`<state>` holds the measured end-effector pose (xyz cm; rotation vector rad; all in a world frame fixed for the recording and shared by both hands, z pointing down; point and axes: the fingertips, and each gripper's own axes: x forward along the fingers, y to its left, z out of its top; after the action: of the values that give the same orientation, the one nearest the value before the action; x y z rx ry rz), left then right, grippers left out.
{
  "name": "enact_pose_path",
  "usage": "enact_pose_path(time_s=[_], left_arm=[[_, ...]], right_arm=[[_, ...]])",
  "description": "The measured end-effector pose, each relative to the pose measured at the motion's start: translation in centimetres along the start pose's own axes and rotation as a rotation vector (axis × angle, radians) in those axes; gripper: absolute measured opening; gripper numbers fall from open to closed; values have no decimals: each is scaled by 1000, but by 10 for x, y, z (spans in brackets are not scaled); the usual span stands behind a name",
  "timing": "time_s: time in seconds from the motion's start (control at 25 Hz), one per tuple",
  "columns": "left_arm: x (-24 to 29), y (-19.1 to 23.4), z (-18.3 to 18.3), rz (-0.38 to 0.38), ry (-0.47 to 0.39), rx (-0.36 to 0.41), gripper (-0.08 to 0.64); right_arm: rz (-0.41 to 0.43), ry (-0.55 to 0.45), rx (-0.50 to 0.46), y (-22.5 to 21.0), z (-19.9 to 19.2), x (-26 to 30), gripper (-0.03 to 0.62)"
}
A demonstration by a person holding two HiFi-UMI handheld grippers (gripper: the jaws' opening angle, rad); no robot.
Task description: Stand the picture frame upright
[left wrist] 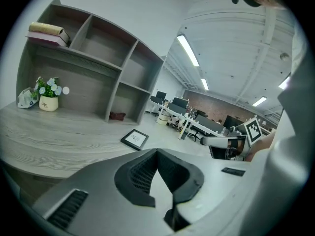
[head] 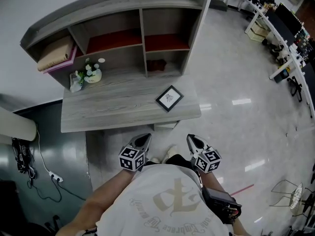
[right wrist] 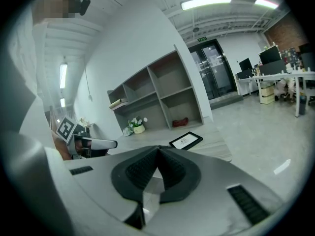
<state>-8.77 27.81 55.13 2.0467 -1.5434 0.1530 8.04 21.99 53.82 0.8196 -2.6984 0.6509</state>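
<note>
A black picture frame [head: 169, 98] with a white mat lies flat near the right front of the grey wooden desk [head: 113, 109]. It also shows lying flat as the frame [left wrist: 135, 138] in the left gripper view and the frame [right wrist: 186, 140] in the right gripper view. My left gripper [head: 143, 140] and right gripper [head: 193, 141] are held close to my body, short of the desk's front edge. Both are shut with nothing between their jaws. The left gripper [left wrist: 157, 154] and right gripper [right wrist: 158, 151] point toward the desk.
A shelf hutch [head: 142, 28] stands at the back of the desk, with a small flower pot [head: 92, 73] at the left and a dark red object [head: 156, 65] in a lower cubby. A rolled cloth [head: 55, 53] lies on the left shelf. Office desks [head: 283, 38] line the far right.
</note>
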Motion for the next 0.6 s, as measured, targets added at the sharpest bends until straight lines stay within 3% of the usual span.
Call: enact_pose_path(time_s=[0.6], left_arm=[[82,-1,46,14,44,28,11]], right_arm=[[29,22,44,-82,36,47,6]])
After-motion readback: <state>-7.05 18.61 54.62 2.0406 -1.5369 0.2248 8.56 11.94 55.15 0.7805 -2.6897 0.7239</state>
